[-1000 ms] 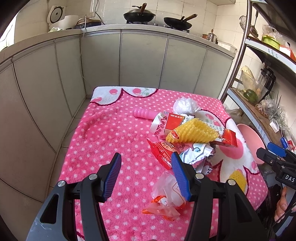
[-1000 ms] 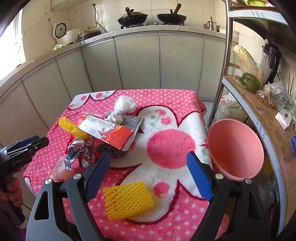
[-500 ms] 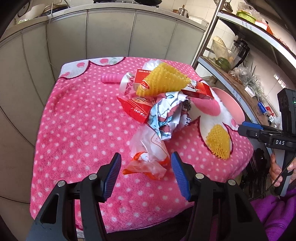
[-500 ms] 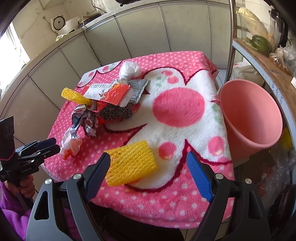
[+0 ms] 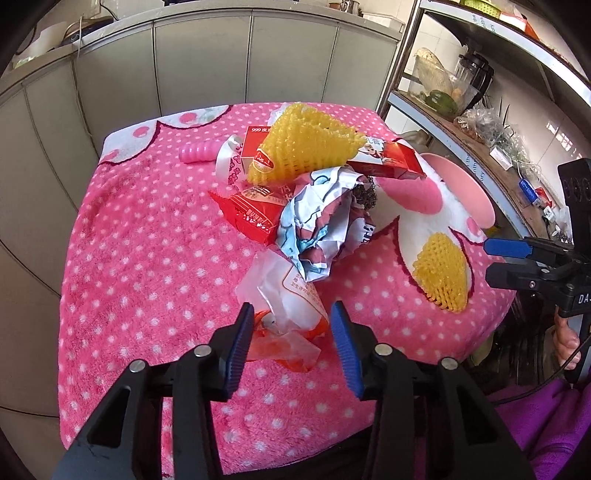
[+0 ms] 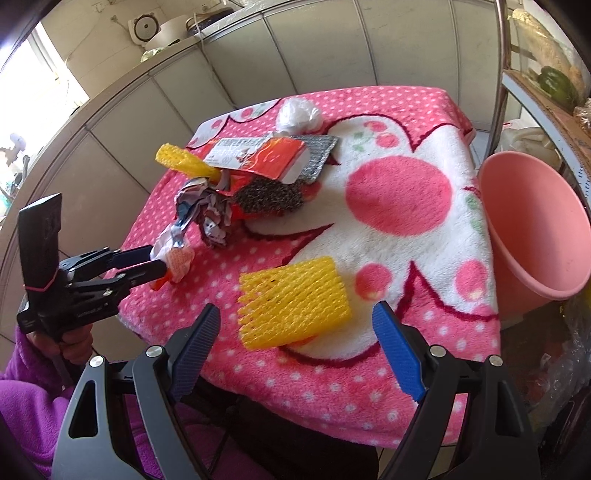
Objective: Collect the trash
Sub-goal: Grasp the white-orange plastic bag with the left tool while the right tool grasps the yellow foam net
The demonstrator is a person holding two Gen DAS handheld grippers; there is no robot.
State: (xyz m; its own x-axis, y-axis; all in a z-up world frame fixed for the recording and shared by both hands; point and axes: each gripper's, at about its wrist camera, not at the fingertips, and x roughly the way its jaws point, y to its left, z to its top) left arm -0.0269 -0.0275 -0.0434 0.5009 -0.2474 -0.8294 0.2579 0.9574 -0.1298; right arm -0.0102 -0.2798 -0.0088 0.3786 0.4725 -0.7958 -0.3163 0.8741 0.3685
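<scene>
blanket point(image 6: 399, 192) pink, white dots | foam net point(image 6: 291, 301) yellow | bucket point(image 6: 535, 229) pink | fingers point(image 6: 397, 354) blue

- A fluffy pink blanket with white polka dots and a large white flower pattern point(image 6: 399, 236) is spread over the table.
- Grey panelled cabinet fronts point(image 5: 207, 62) are seen behind the table, under a pale countertop.
- A metal-framed shelf rack point(image 5: 461, 122) stands beside the table; a green vegetable point(image 5: 441, 102) and a dark blender jug point(image 5: 476, 74) are kept on it.
- A white round appliance point(image 6: 155, 31) is set on the countertop.
</scene>
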